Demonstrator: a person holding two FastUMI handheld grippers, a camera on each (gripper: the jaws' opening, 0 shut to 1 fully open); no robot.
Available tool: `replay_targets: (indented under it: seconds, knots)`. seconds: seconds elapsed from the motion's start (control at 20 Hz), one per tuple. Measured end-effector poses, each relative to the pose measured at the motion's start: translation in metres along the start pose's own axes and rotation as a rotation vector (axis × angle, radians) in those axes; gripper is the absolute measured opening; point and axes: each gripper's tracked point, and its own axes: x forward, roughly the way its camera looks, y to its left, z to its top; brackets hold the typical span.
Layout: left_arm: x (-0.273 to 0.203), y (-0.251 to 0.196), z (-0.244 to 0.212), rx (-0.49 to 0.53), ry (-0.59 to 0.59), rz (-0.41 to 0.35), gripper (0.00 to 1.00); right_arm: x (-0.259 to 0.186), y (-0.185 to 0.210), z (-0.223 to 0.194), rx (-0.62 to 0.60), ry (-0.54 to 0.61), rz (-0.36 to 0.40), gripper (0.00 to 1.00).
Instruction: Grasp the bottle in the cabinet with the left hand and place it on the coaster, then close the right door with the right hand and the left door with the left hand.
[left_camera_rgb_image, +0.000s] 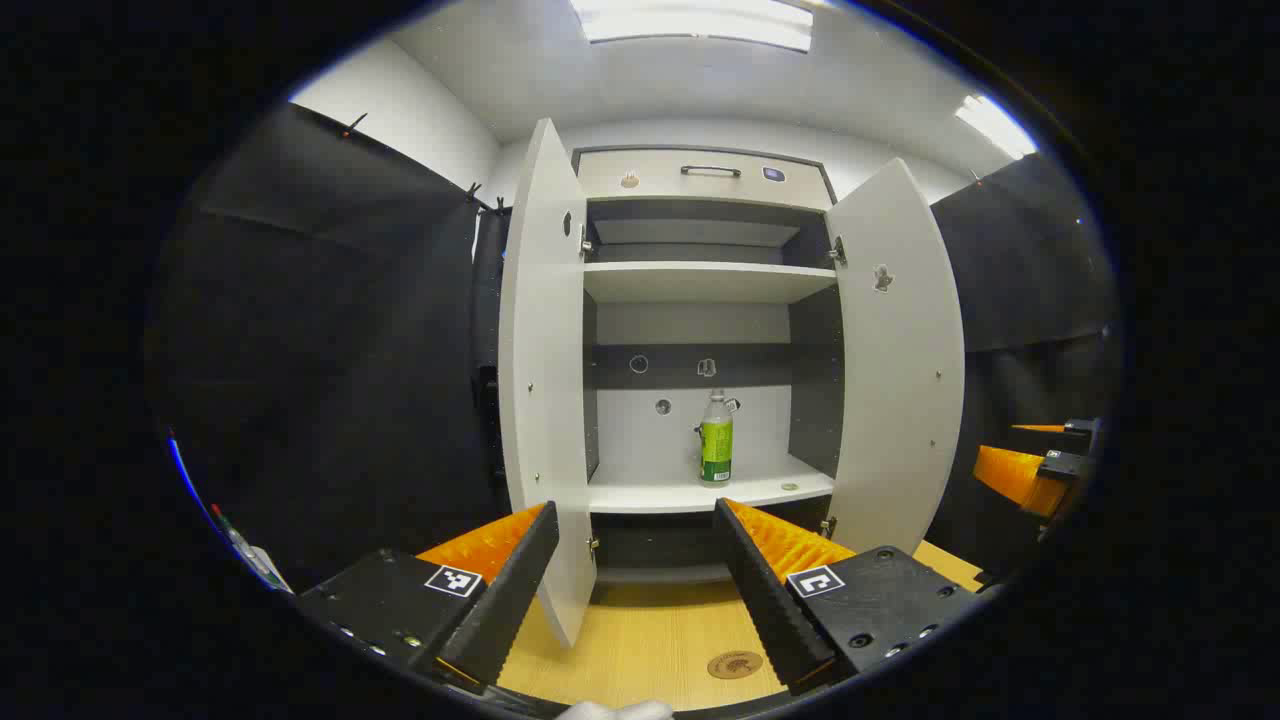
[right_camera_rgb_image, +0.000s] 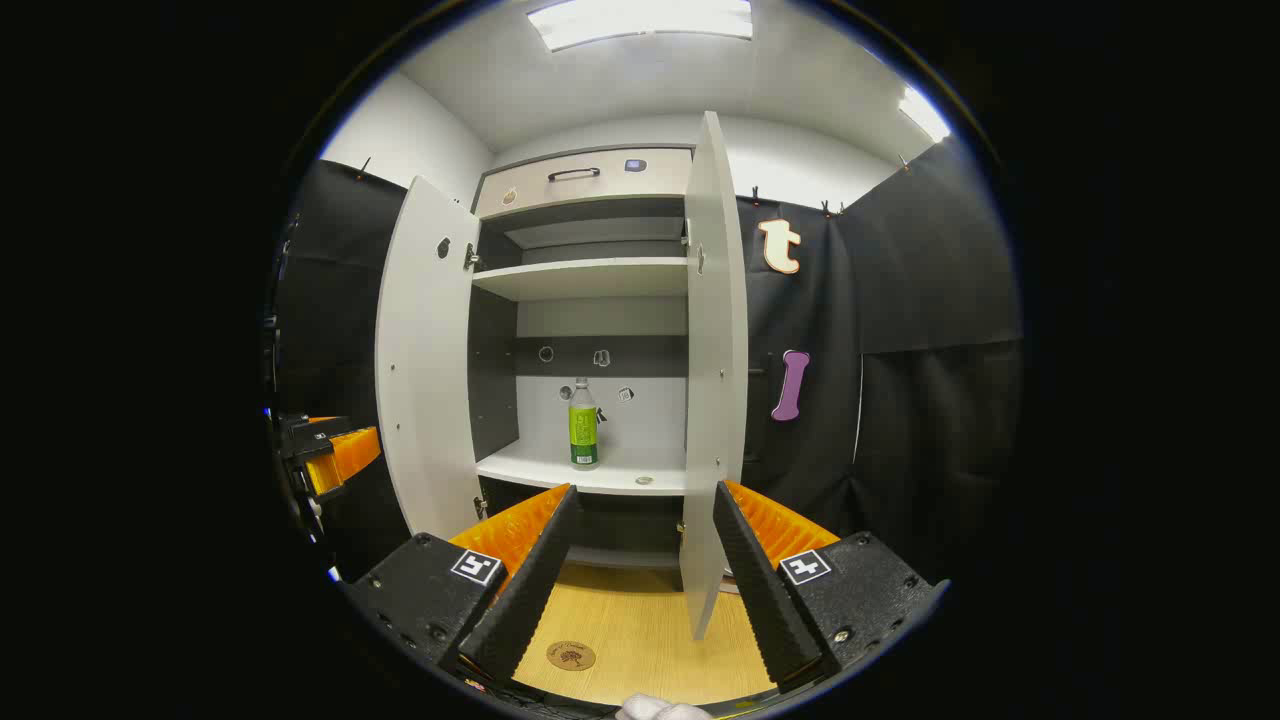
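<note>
A clear bottle with a green label (left_camera_rgb_image: 716, 440) (right_camera_rgb_image: 583, 425) stands upright on the lower shelf of the open white cabinet (left_camera_rgb_image: 700, 282) (right_camera_rgb_image: 590, 275). Both doors hang wide open: the left door (left_camera_rgb_image: 540, 380) (right_camera_rgb_image: 425, 350) and the right door (left_camera_rgb_image: 895, 350) (right_camera_rgb_image: 712, 360). A round brown coaster (left_camera_rgb_image: 735, 664) (right_camera_rgb_image: 571, 655) lies on the wooden table in front of the cabinet. My left gripper (left_camera_rgb_image: 632, 585) is open, well short of the cabinet, with nothing between its fingers. My right gripper (right_camera_rgb_image: 640, 570) is open and empty too, and appears at the right edge of the left gripper view (left_camera_rgb_image: 1040, 470).
The wooden table (left_camera_rgb_image: 650, 640) (right_camera_rgb_image: 640, 630) runs up to the cabinet's base. Black cloth walls close in on both sides. A small round disc (left_camera_rgb_image: 790, 487) (right_camera_rgb_image: 644, 480) lies on the lower shelf near the bottle. A drawer with a dark handle (left_camera_rgb_image: 711, 171) tops the cabinet.
</note>
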Motion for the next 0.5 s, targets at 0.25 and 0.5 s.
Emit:
replay_targets:
  seconds: [0.25, 0.5]
  knots:
    - [0.003, 0.009, -0.002, 0.001, -0.002, 0.011, 0.95, 0.000, 0.004, -0.001, 0.005, -0.004, -0.003, 0.83]
    - [0.008, 0.014, -0.003, 0.001, 0.001, 0.016, 0.95, 0.004, 0.007, 0.000, 0.003, -0.010, -0.004, 0.83]
